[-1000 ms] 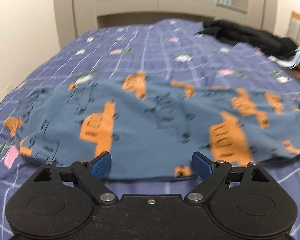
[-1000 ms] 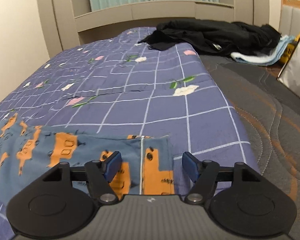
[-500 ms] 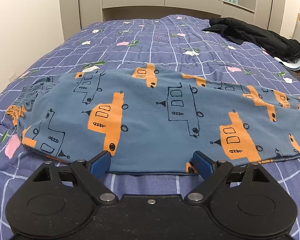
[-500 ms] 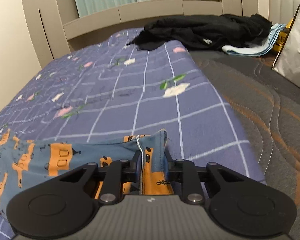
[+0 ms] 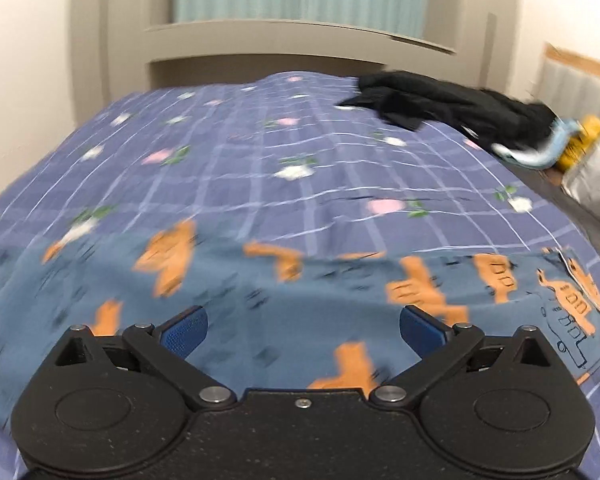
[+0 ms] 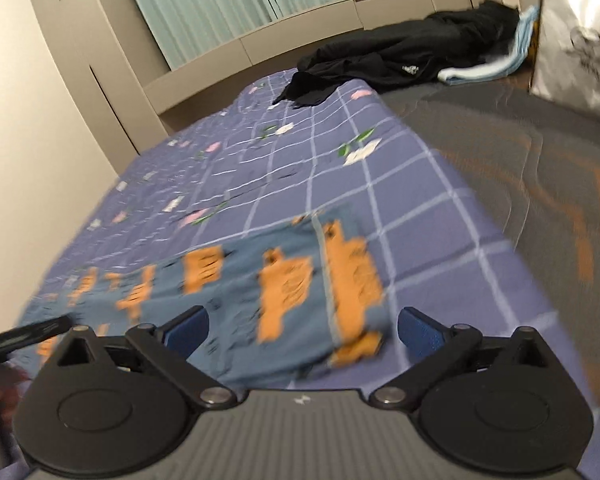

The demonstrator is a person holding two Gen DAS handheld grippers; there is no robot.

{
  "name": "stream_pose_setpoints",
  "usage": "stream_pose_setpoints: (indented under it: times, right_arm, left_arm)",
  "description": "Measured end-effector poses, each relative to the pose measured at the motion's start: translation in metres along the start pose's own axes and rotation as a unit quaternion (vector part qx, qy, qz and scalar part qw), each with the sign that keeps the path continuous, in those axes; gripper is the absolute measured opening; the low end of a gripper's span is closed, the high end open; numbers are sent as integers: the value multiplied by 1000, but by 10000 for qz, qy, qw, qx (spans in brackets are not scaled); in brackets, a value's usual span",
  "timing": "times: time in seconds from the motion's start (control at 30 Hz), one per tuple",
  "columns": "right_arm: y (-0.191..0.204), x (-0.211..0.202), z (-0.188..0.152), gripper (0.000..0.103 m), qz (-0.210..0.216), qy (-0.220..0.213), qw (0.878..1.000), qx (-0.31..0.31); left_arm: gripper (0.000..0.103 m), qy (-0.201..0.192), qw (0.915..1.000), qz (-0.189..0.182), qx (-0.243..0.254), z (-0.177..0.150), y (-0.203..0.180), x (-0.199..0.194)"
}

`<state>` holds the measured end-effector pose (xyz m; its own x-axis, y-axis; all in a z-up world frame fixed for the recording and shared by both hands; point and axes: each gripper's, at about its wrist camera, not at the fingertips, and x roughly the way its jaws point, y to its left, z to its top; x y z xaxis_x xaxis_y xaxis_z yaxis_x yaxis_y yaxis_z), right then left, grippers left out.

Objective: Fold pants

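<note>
The blue pants [image 5: 284, 300] with orange vehicle prints lie flat across the purple checked bedspread [image 5: 300, 160]. My left gripper [image 5: 302, 328] is open and empty, just above the pants' near edge around their middle. My right gripper [image 6: 302, 328] is open and empty over the leg cuff end of the pants [image 6: 300, 280], which rests on the bedspread [image 6: 320, 160]. Both views are motion-blurred.
A pile of black clothes [image 5: 452, 108] and a light blue towel [image 5: 540, 152] lie at the far right of the bed. A white bag [image 6: 580, 32] stands on the grey mattress [image 6: 540, 180] to the right. A beige headboard and green curtain are behind.
My right gripper was shut on the pants' cuff half a second ago; now it has opened, let the cuff go and pulled back. My left gripper has shifted right along the pants, still open.
</note>
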<state>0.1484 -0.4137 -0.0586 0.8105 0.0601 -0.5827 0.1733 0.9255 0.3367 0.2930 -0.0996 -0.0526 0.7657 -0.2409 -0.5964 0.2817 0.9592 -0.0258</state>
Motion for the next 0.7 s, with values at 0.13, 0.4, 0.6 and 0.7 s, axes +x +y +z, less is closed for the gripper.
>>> stream_pose_setpoints:
  times: [0.13, 0.4, 0.6, 0.7]
  right_arm:
    - [2, -7, -20, 103, 198, 27, 9992, 358]
    - [-16, -3, -36, 103, 421, -390, 9865, 1532]
    - [-21, 5, -36, 103, 273, -783, 9745, 2085]
    - [-21, 8, -40, 100, 130, -1096, 9666, 2315]
  left_arm:
    - [102, 88, 9978, -248, 601, 8, -36, 28]
    - [103, 152, 9979, -421, 478, -8, -52, 57]
    - [103, 79, 9969, -779, -102, -16, -32, 59]
    - [103, 86, 9974, -711, -17, -16, -36, 59]
